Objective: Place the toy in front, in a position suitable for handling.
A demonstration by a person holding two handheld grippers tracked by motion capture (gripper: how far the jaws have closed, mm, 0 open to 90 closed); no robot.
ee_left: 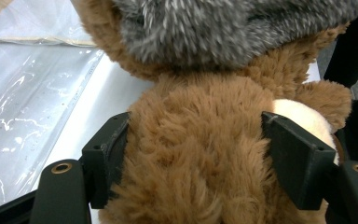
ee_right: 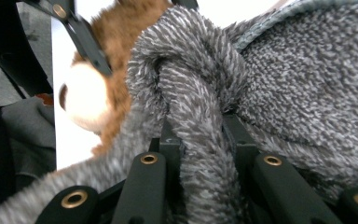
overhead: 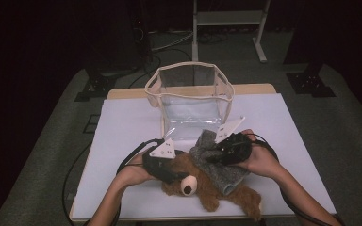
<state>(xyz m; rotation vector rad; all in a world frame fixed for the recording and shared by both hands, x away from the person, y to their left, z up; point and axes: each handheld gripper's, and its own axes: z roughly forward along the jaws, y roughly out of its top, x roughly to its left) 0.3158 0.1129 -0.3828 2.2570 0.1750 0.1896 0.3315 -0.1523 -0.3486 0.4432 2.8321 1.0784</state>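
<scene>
The brown teddy bear lies at the table's near edge, its plush body squeezed between the left gripper's jaws, while the right gripper, clenched on a fold of the grey fleece garment, could tug it askew if the soft bear slips.

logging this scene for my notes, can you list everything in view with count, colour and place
teddy bear: 1, brown with cream muzzle, lying at the table's near edge
fuzzy garment: 1, grey, draped over the bear
clear bag: 1, transparent with beige trim, standing open behind the bear
table: 1, white top
metal frame: 1, white, on the floor behind
left gripper: 1, black, jaws around the bear
right gripper: 1, black, pinching a garment fold
</scene>
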